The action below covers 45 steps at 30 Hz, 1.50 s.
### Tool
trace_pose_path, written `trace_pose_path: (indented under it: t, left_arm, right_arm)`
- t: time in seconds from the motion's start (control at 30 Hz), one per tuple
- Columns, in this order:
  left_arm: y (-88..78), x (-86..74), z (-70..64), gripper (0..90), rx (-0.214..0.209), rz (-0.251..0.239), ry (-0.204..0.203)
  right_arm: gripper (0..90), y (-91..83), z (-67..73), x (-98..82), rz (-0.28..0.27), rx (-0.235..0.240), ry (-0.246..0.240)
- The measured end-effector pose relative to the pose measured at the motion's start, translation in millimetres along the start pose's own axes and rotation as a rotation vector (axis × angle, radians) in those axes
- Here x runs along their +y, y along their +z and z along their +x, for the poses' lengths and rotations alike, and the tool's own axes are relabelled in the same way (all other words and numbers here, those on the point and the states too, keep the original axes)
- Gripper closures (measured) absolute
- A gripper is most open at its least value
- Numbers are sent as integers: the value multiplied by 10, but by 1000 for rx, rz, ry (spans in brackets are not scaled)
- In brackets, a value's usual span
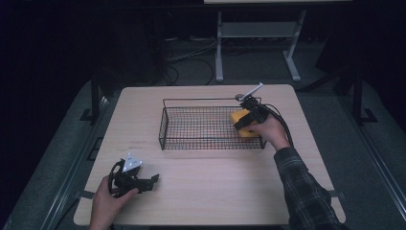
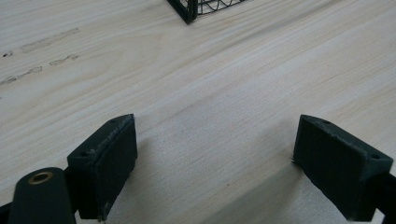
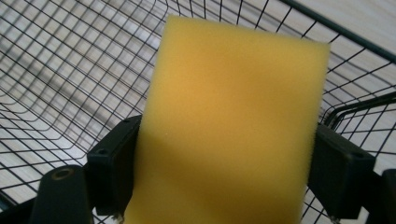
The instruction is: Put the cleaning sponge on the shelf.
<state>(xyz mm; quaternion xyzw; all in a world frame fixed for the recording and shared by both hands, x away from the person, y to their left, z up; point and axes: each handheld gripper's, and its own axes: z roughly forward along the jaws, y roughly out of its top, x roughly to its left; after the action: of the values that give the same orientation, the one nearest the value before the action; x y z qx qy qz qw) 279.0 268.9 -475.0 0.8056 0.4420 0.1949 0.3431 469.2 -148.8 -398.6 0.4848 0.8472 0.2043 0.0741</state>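
So the right gripper point(image 1: 245, 120) is pinching a yellow sponge point(image 1: 241, 123), jaws pressed against both of its sides, clear as day in the right gripper view point(image 3: 233, 135). In the high view that puts the sponge right of center, inside the right end of the black wire basket point(image 1: 165, 125), close to the right wall. The rest of the basket floor to the left of the sponge is bare mesh, lots of room there. The basket sits mid-table, with a wide strip of tabletop point(image 1: 215, 187) between its near rim and the table's bottom edge.

The left gripper point(image 1: 154, 180) is down in the lower left of the high view, resting low on the wood, jaws spread with bare wood between them. In its own view the basket corner point(image 2: 189, 11) shows at the top edge, well apart from the jaws.
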Motion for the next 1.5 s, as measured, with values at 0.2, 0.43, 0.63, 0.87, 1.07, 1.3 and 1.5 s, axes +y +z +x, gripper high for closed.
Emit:
trace_pose_path:
  t: [0.2, 0.43, 0.63, 0.87, 1.07, 1.3, 1.5]
  left_arm:
    - [0, 0, 0, 127, -1, 0, -1]
    - [0, 0, 0, 127, 0, 0, 0]
    - [0, 0, 0, 127, 0, 0, 0]
    - [0, 0, 0, 127, 0, 0, -1]
    - [0, 0, 0, 127, 0, 0, -1]
    - [0, 0, 0, 127, 0, 0, 0]
    - [0, 0, 0, 127, 0, 0, 0]
  right_arm:
    - [190, 19, 15, -26, 14, 1, -6]
    - [180, 25, -1, -49, 20, 1, 1]
    - [156, 23, 0, -51, 21, 2, 1]
    - [138, 19, -1, -52, 20, 5, -3]
    - [130, -24, 9, -40, 8, 6, -6]
    - [130, -138, 40, -37, -16, 4, -19]
    - [130, -327, 87, -112, -61, 7, -37]
